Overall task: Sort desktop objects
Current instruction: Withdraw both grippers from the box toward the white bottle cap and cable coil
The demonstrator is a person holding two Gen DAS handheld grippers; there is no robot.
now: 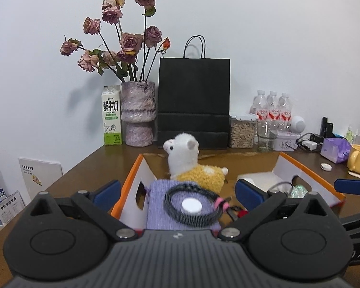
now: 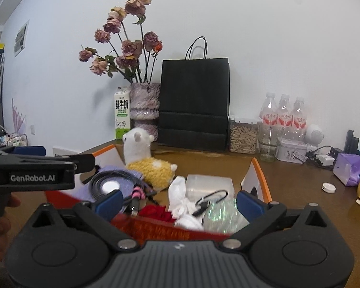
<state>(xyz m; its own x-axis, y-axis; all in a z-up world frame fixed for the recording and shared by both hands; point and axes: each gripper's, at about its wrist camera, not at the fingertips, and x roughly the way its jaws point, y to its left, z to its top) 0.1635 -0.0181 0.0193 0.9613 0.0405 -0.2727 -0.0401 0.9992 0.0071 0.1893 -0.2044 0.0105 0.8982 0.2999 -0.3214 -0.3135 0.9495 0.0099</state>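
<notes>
A: How were the fingers set, and where were the sorted things?

B: The left gripper point(image 1: 177, 189) and the right gripper point(image 2: 177, 200) were both shown spread wide, with nothing pressed between the blue pads. The things were seen gathered in the box point(image 1: 132, 175) on the surface point(image 2: 300, 182): a plush point(image 1: 192, 165) at the back, a coiled cable point(image 1: 192, 204) with a white disc lying on a purple pouch point(image 1: 158, 206), and, in the right view, a white cloth point(image 2: 182, 201), a clear case point(image 2: 208, 184) and a short black cord point(image 2: 211, 199).

A: How would these be expected to handle?

B: The plush was judged light and soft; it could be pinched across the yellow body. The cable was judged springy and apt to uncoil, so the bound end by the pink tie would be the better hold. The clear case looked smooth and possibly slippery.

A: What writing could be read?

B: "GenRobot.AI" was read on the left gripper as seen from the right. "FRESH MILK" and Chinese characters were read on the carton point(image 1: 111, 116). The red labels of the bottles point(image 2: 283, 112) were too small to be read.
</notes>
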